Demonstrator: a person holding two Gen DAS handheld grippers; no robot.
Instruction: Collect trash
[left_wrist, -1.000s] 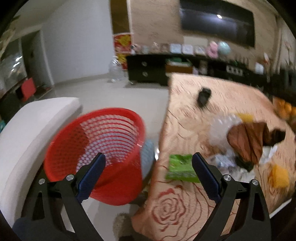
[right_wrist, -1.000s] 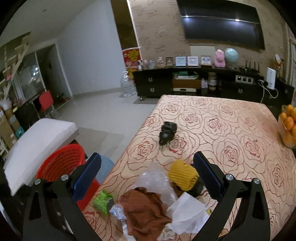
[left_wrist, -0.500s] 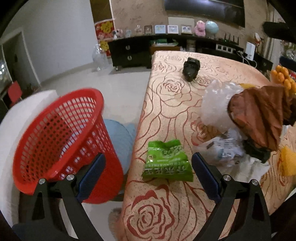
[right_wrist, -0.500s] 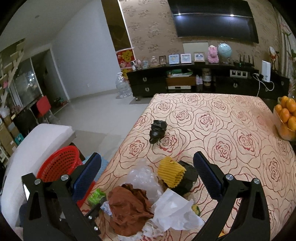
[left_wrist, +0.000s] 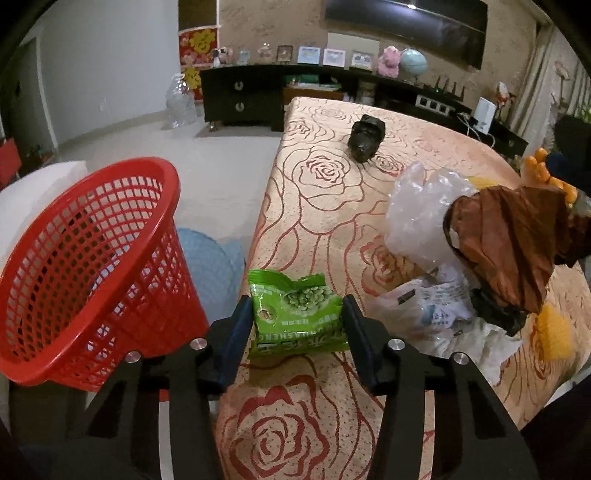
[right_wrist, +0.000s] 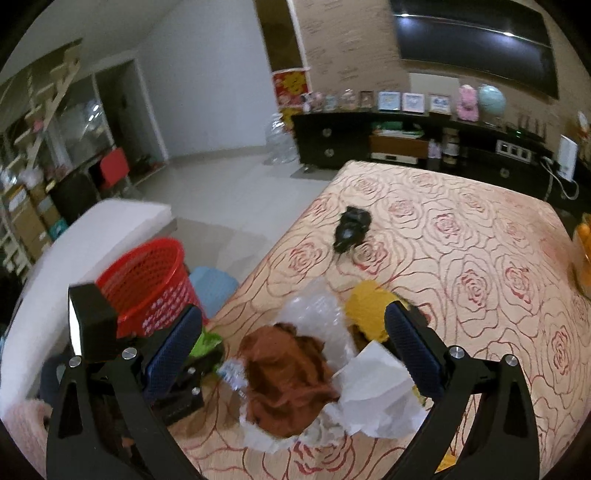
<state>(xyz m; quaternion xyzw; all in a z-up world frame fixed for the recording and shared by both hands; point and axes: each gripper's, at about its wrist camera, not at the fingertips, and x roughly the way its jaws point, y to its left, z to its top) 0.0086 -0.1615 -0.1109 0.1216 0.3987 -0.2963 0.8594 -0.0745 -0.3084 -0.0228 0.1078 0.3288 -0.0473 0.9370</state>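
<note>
Left gripper (left_wrist: 297, 325) jaws closing, both pads against the sides of the green snack packet (left_wrist: 295, 314), which lies near the table (left_wrist: 332, 206) edge closest to the red basket (left_wrist: 85, 266) on the floor. Right gripper (right_wrist: 291, 332) jaws spread wide, nothing between the pads, hovering above the trash pile: brown crumpled paper (right_wrist: 288, 373), white paper (right_wrist: 373, 391), clear plastic (right_wrist: 317, 310), yellow foam net (right_wrist: 367, 306). Black crumpled bag (right_wrist: 351, 227) lies apart, farther along the rose-patterned cloth

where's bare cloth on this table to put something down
Bare tablecloth lies beyond the black crumpled bag, and to its right as far as the oranges. The near corner is crowded: green snack packet, brown paper, white tissue.
</note>
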